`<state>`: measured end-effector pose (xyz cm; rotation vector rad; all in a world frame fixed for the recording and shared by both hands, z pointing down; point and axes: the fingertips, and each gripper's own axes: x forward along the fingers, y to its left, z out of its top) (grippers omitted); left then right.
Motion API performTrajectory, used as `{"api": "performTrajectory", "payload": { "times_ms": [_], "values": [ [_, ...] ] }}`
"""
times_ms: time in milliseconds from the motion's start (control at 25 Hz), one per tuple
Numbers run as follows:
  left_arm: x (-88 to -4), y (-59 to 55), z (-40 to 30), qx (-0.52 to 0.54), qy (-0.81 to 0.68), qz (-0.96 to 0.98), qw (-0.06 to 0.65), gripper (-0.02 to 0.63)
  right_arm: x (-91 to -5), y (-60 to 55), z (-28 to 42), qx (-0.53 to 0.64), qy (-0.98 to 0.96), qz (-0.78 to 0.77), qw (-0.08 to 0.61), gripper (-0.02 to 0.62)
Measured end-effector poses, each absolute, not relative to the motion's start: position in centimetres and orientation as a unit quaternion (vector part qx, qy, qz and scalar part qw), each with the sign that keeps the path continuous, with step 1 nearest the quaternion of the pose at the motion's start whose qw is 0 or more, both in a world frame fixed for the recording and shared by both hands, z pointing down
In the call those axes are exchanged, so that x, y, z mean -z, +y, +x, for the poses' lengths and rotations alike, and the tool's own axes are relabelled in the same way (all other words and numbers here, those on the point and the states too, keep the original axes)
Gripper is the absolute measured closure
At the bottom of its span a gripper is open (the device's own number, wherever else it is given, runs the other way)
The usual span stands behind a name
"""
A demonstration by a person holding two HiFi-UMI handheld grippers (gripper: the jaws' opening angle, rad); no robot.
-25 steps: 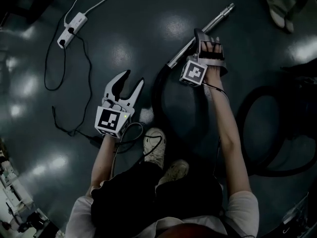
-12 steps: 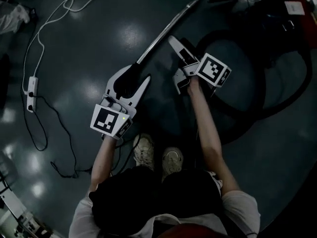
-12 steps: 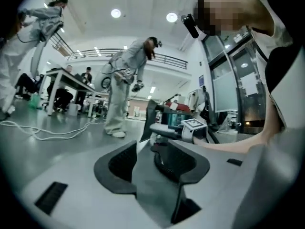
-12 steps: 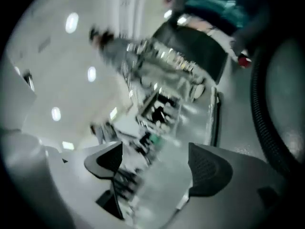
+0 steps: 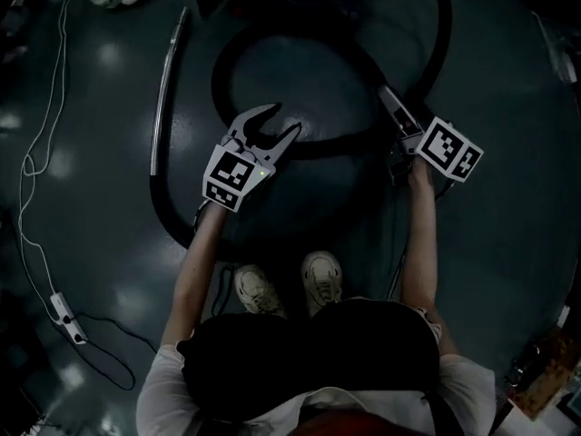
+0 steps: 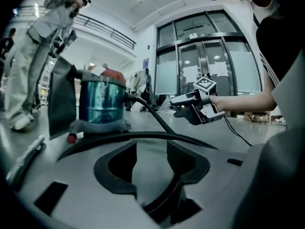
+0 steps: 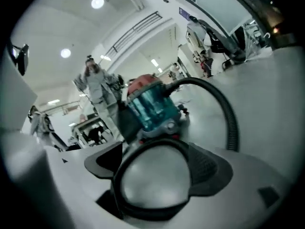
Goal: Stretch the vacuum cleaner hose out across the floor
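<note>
Glossy dark floor (image 5: 508,243), glass doors (image 6: 209,56)

I wear a white short-sleeved shirt (image 5: 162,391), black legwear (image 5: 300,357) and pale trainers (image 5: 257,289); my left tool (image 5: 283,119) and right tool (image 5: 392,107) are pale with dark-lined jaws, each bearing a black-and-white marker cube (image 5: 231,175) and a thin black cable (image 5: 398,275)

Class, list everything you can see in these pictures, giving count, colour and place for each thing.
Vacuum cleaner: one, teal canister, on the floor ahead.
Hose: one, black, looped on the floor in front of both grippers.
Wand: one, silver, on the floor at left.
Power strip: one, white, floor at lower left.
Bystander: one, light clothing, standing near the vacuum cleaner.
Shoes: two, pale, the person's own.
Left gripper: white and black, jaws apart, empty.
Right gripper: jaws apart, over the hose.
</note>
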<state>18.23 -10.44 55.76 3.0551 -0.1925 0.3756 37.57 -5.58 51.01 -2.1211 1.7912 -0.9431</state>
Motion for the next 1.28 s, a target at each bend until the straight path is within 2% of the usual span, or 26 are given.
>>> {"api": "performTrajectory", "payload": {
  "times_ms": [80,160,320,560,640,680,720,760,920,1080,1200,1280],
  "values": [
    [-58.3,-8.7,19.9,-0.146,-0.027,0.988,0.048,0.403,-54.7,-0.9,40.7,0.359,0.566,-0.739,0.066,0.149],
    [-60.2,-7.6,20.7,-0.164,-0.010,0.985,0.056,0.403,-58.4,2.4,41.4,0.409,0.543,-0.731,0.061,0.149],
    [-61.7,-6.6,21.3,-0.190,-0.007,0.982,0.013,0.403,-63.6,4.3,39.1,0.501,0.542,-0.661,0.134,0.149],
    [-62.4,-7.4,21.2,-0.197,-0.002,0.980,0.021,0.403,-66.2,0.3,35.9,0.555,0.574,-0.569,0.197,0.149],
    [-62.3,-7.3,21.1,-0.200,-0.007,0.980,0.016,0.403,-66.6,0.2,35.4,0.551,0.585,-0.575,0.154,0.154],
    [-62.3,-7.3,21.0,-0.201,-0.010,0.979,0.016,0.403,-67.1,0.7,35.4,0.547,0.581,-0.592,0.113,0.193],
    [-62.3,-7.2,20.9,-0.204,-0.012,0.979,0.016,0.403,-67.5,1.2,35.4,0.543,0.574,-0.609,0.072,0.342],
    [-62.4,-7.2,20.7,-0.208,-0.014,0.978,0.015,0.403,-67.7,1.7,35.4,0.538,0.569,-0.620,0.044,0.399],
    [-62.3,-7.6,20.0,-0.197,-0.024,0.979,0.043,0.403,-67.3,1.9,35.1,0.520,0.573,-0.633,-0.010,0.422],
    [-62.1,-8.3,20.2,-0.184,-0.035,0.979,0.084,0.403,-64.3,1.3,36.1,0.446,0.602,-0.658,-0.082,0.420],
    [-61.2,-8.7,20.4,-0.186,-0.040,0.979,0.071,0.403,-60.2,2.2,38.0,0.377,0.604,-0.685,-0.153,0.422],
    [-58.1,-9.5,20.3,-0.177,-0.042,0.983,0.034,0.403,-55.4,2.9,39.0,0.318,0.600,-0.704,-0.208,0.423]
  ]
}}
